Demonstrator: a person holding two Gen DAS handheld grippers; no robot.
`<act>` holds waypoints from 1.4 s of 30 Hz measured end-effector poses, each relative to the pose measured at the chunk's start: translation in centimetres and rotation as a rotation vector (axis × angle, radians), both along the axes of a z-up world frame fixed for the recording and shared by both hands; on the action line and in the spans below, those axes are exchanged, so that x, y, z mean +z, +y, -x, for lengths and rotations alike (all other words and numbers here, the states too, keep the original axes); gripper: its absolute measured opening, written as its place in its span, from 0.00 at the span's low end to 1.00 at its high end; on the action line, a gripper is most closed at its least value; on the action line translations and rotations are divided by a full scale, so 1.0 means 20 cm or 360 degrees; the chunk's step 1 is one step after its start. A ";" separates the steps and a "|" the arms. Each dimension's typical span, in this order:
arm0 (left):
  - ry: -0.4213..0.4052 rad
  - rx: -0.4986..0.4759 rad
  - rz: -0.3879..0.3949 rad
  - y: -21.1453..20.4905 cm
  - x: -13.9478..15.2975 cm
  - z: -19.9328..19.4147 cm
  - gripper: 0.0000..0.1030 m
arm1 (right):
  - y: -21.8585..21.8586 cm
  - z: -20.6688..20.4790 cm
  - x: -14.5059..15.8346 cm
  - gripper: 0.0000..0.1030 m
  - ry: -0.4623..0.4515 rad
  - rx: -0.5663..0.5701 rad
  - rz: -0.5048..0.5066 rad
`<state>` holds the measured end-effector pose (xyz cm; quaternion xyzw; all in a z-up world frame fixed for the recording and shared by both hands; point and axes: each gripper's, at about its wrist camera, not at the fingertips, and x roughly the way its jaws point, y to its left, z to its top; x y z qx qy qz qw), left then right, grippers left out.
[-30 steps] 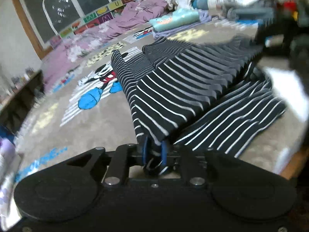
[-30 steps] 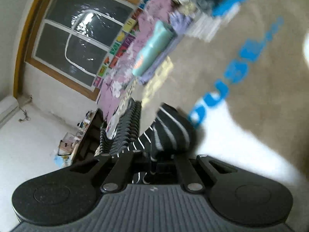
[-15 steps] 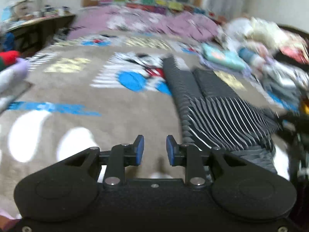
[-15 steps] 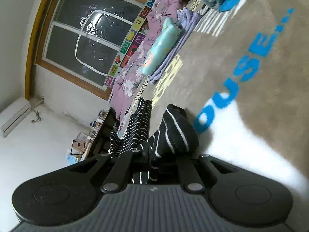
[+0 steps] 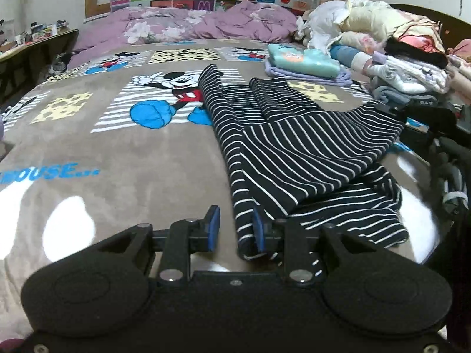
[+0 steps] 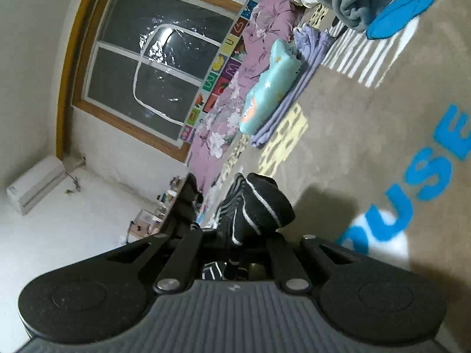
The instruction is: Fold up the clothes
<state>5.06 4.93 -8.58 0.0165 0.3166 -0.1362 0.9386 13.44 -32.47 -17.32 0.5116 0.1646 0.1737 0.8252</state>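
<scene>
Plush cartoon-print blanket (image 5: 117,153), limp striped knit garment (image 5: 294,153) — half-folded, creased

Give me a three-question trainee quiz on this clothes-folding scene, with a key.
1. True or false: the right hand-held gripper is shut on the striped garment.
2. What lies on the purple fold beside the garment: A) a teal folded piece, B) a red towel, C) a shoe?
3. Fill in: the left hand-held gripper stands ____, with the garment's near edge by one blue pad and no grip on it.

Key: 1 true; 2 A; 3 open.
</scene>
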 end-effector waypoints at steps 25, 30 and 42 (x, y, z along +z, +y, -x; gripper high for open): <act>-0.0041 0.0001 -0.0088 -0.02 0.25 -1.00 0.22 | 0.05 0.02 -0.06 0.08 0.0039 0.0068 0.0114; 0.0009 -0.0006 -0.0095 -0.07 0.18 -1.22 0.22 | 0.05 0.01 -0.07 0.09 0.0048 0.0078 0.0099; 0.0217 -0.0141 0.0103 -0.14 0.02 -1.48 0.22 | 0.05 -0.01 -0.09 0.09 0.0068 0.0101 0.0058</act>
